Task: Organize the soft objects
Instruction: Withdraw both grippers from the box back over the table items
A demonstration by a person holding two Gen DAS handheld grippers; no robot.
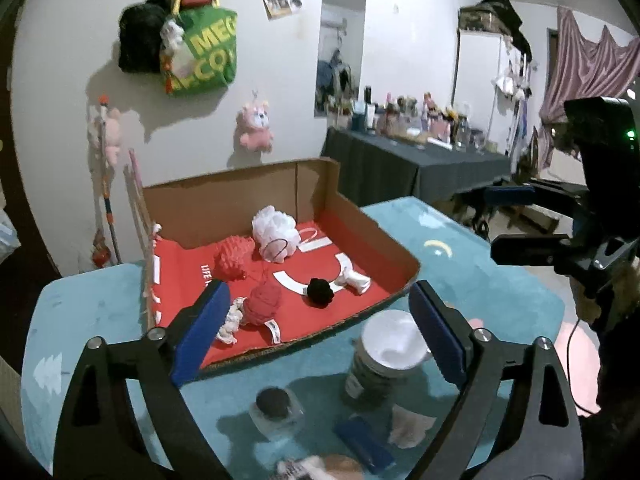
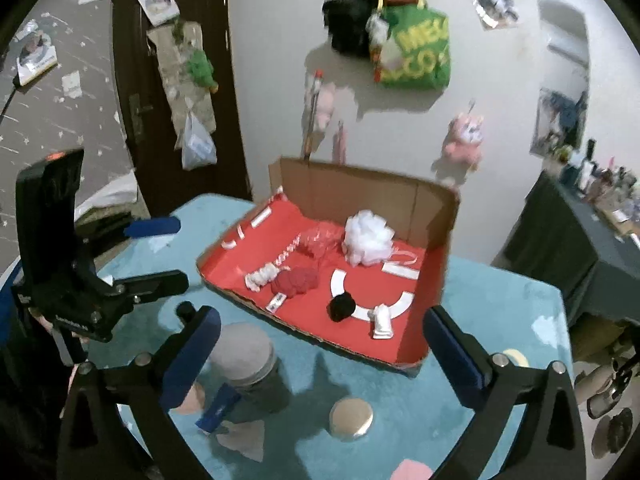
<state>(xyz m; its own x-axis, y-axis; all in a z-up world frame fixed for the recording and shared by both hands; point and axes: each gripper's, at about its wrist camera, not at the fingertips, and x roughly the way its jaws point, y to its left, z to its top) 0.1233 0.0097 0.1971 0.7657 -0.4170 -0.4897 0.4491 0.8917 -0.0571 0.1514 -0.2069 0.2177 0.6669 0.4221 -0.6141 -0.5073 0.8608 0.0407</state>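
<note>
A cardboard box lined in red stands on the teal table. Inside lie a white bath pouf, a red knitted ball, a red yarn bundle, a black pom-pom and a small white cloth. My left gripper hovers open above the box's near edge, with nothing between its blue pads. The right wrist view shows the same box, pouf and pom-pom, with my right gripper open and empty in front of them.
On the teal cloth in front of the box stand a tin with a pale lid, a small glass jar and a blue item. A dark-covered side table with bottles stands at the back right. Bags and plush toys hang on the wall.
</note>
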